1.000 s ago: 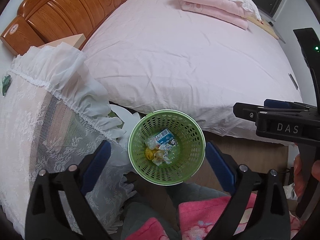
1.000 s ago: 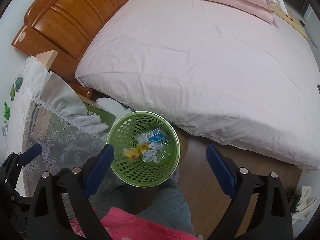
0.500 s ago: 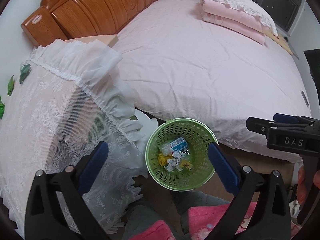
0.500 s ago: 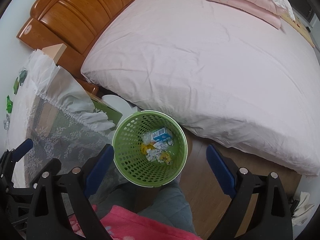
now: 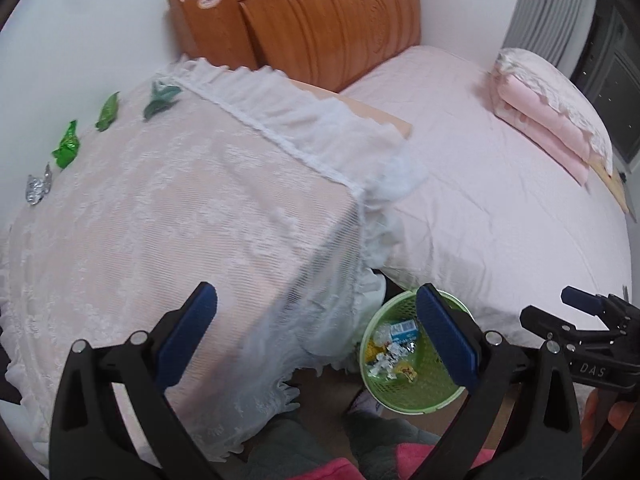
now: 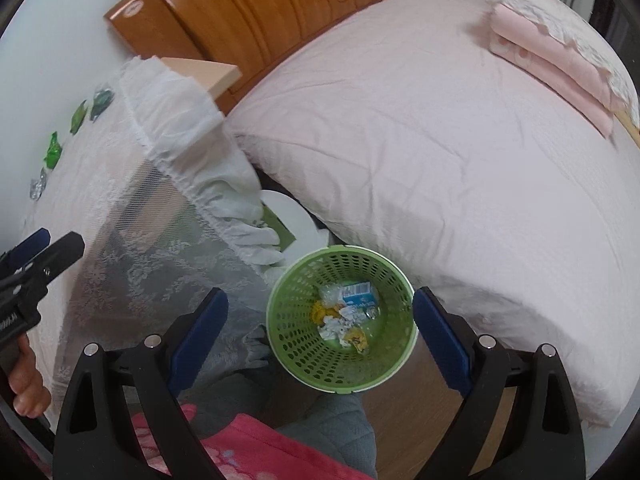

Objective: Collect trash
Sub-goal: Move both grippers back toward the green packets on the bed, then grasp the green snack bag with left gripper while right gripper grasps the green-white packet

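Observation:
A green mesh basket point(image 6: 304, 344) stands on the floor between bed and table, holding a blue-and-white carton point(image 6: 360, 294), crumpled paper point(image 6: 334, 326) and a yellow wrapper point(image 6: 356, 338). My right gripper point(image 6: 320, 312) hangs open above it, empty. My left gripper point(image 5: 316, 308) is open and empty over the corner of the lace-covered table point(image 5: 200, 220), with the basket point(image 5: 404, 396) at its right finger. Green wrappers point(image 5: 66, 146), a teal one point(image 5: 160, 98) and a silver one point(image 5: 38, 188) lie along the table's far left edge.
The bed point(image 6: 440, 140) with a pink sheet fills the right side, folded pink bedding point(image 6: 552, 56) at its far end and a wooden headboard point(image 5: 320, 16) behind. A white disc point(image 6: 296, 216) lies between table and bed. The person's grey-trousered legs point(image 6: 340, 424) stand beside the basket.
Both views have swung left and risen toward the table. The basket slid to the lower right in the left wrist view, and the wrappers on the table came into sight. Both grippers stayed open.

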Demonstrator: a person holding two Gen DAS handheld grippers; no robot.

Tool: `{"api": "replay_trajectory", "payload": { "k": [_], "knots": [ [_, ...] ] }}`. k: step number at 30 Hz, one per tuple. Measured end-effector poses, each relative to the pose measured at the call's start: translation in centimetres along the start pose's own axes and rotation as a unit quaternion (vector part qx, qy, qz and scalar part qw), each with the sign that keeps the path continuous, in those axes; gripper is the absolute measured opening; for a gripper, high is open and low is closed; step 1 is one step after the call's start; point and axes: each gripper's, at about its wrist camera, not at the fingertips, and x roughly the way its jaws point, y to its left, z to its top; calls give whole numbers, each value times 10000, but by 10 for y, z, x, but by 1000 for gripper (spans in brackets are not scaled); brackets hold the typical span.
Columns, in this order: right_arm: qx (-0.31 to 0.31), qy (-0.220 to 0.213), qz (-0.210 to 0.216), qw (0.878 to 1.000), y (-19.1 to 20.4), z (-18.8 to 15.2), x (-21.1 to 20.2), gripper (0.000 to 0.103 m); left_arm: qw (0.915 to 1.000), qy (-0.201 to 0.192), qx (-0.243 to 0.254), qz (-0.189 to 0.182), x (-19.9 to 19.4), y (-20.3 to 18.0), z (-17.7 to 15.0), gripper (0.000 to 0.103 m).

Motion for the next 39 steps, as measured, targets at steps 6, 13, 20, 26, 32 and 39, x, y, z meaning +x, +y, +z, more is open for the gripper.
{"api": "replay_trajectory", "payload": {
  "k": [6,13,20,26,32,39],
  "knots": [
    [-642,-76,404,9971,89,43,10,93,9962,-309,-653,495,-7,102,21,95],
    [-1558,-296,765,9844,218,113,34,93,9865,-546,-1248,906,4,212,54,95],
    [-2106,-422,954,9720,320,182,71,93,9770,-704,-1671,1124,36,294,97,95],
    [-2285,-489,898,9682,395,246,123,93,9743,-691,-1785,1185,59,332,115,95],
    [-2408,-388,546,9683,439,296,177,93,9742,-579,-1862,1139,75,348,123,95],
    [-2532,116,414,9665,453,310,208,50,9751,-630,-1834,1078,92,354,158,95]
  ]
}}
